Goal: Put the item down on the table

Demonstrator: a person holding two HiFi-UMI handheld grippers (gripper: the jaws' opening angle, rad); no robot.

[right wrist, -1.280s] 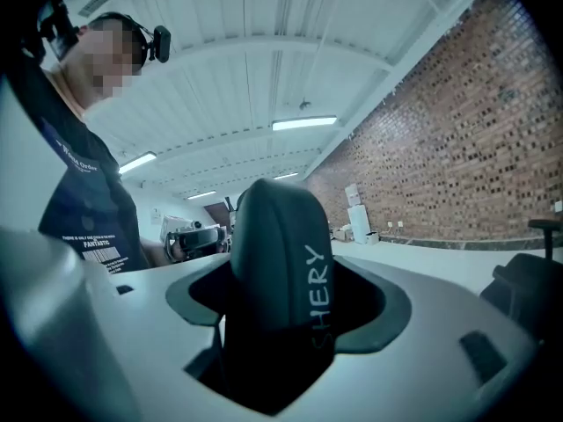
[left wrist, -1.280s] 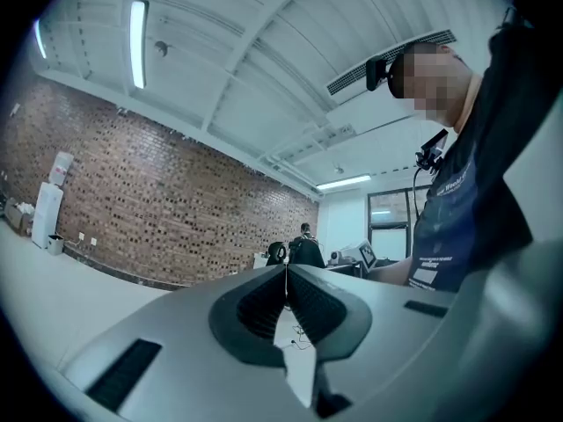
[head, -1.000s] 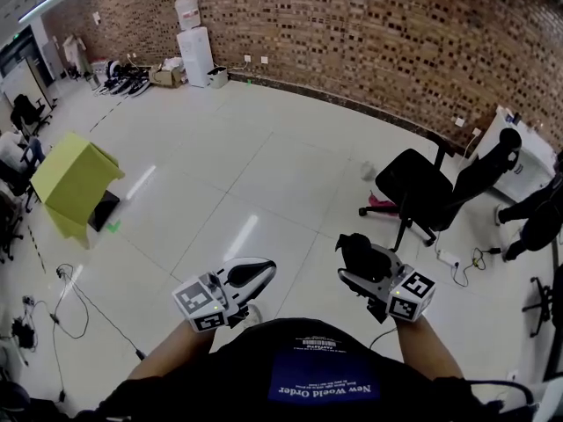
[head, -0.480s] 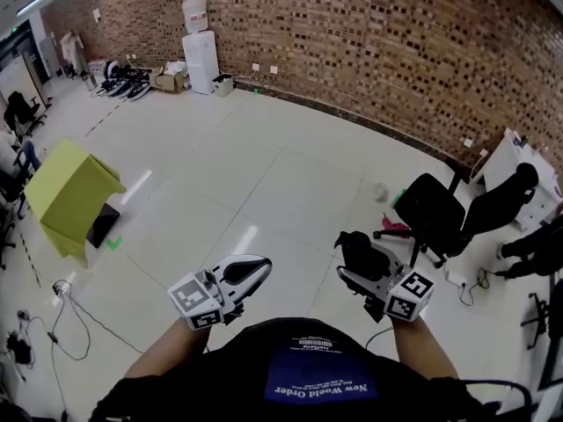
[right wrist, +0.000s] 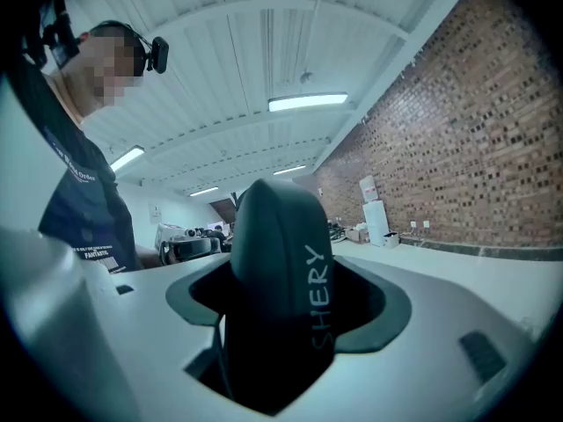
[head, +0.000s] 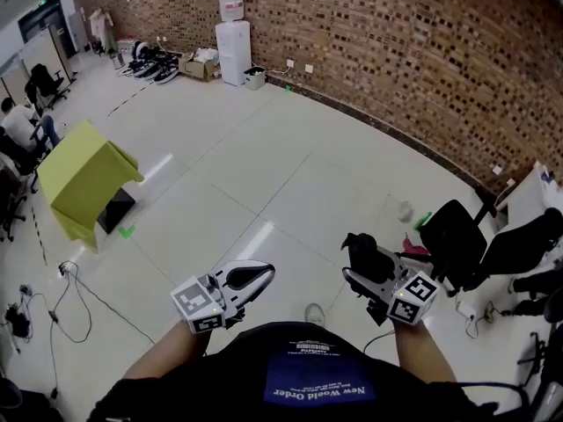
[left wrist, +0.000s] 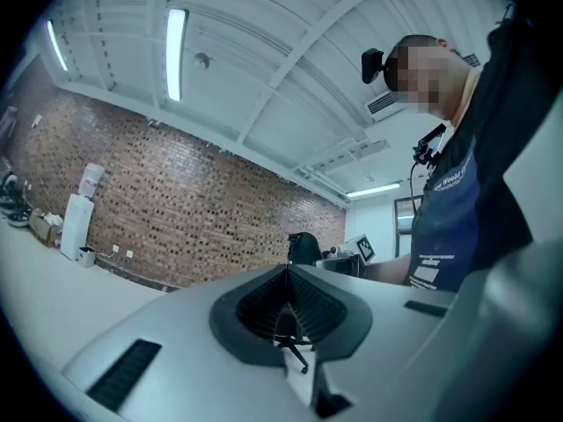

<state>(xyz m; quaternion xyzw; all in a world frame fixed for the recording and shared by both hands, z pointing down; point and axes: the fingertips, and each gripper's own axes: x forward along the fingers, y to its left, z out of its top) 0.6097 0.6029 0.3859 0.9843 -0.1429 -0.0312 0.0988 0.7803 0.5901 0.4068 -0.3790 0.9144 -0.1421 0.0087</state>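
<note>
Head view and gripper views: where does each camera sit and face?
Head view: on the head, facing down at floor; forearms, left gripper, right gripper show.
Left gripper view: on left gripper, along its shut jaws toward brick wall; torso at right.
Right gripper view: on right gripper, along jaws clamping the dark item; torso at left.
Shared: all show the water dispenser.

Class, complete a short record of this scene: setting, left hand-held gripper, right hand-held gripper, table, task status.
setting: large room, brick wall, pale tiled floor
left hand-held gripper: jaws together, empty
right hand-held gripper: clamped on a dark item printed SHERY
table: yellow-covered, far left, away from both
task status: item not yet put down
</note>
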